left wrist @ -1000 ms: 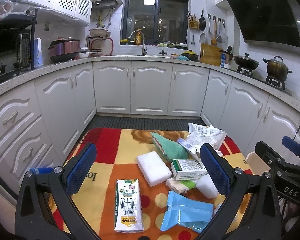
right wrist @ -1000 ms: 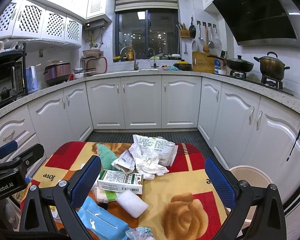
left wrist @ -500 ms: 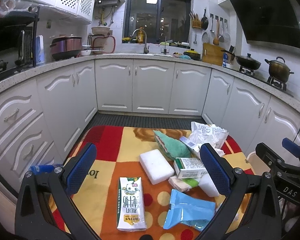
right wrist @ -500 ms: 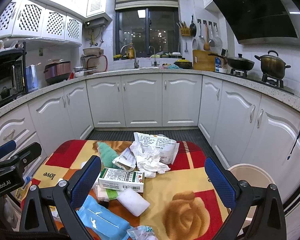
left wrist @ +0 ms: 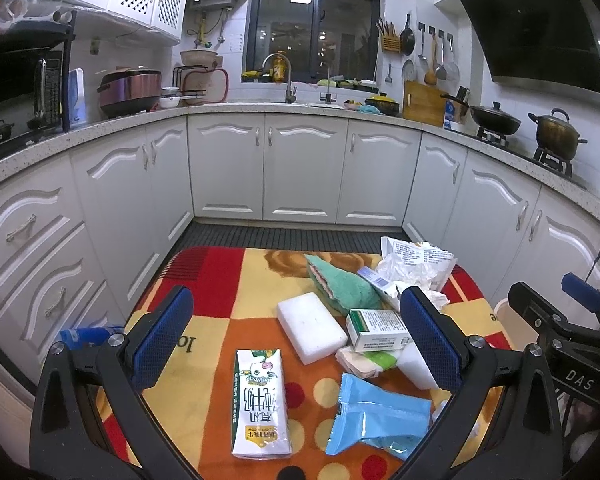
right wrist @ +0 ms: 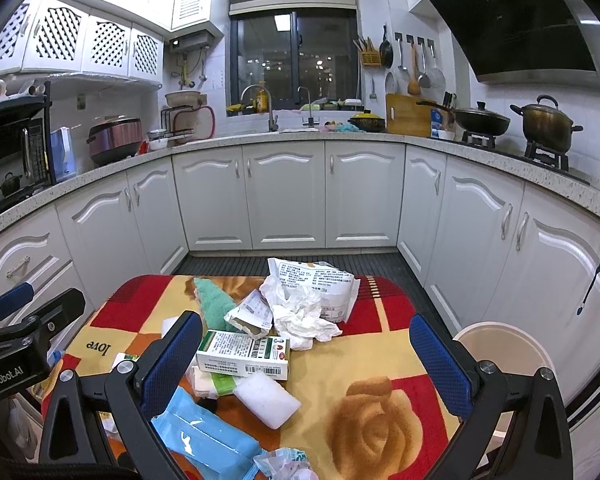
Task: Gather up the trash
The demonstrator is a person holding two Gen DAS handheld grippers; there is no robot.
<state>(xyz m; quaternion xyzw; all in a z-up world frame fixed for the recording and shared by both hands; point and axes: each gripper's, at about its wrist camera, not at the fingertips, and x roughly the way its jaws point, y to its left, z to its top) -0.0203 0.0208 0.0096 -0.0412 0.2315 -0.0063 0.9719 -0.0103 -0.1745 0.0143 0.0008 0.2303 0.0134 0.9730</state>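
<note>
1. Both grippers, left (left wrist: 296,344) and right (right wrist: 306,364), hover over the tabletop (right wrist: 380,364) with fingers spread wide, holding nothing.
2. Nearest lie a blue packet (left wrist: 376,416) and a milk carton (left wrist: 260,404).
3. Further on: a white sponge (left wrist: 310,328), a green-and-white box (right wrist: 244,354), crumpled tissue (right wrist: 300,316), and a printed bag (right wrist: 320,284).
4. Nothing looks collected yet; the bin (right wrist: 500,344) to the right awaits everything.

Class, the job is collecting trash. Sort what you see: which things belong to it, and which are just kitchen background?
Job: milk carton, blue packet, green box, crumpled paper, printed bag, bin.

Background: brass pot, wok, rice cooker, cutting board.
</note>
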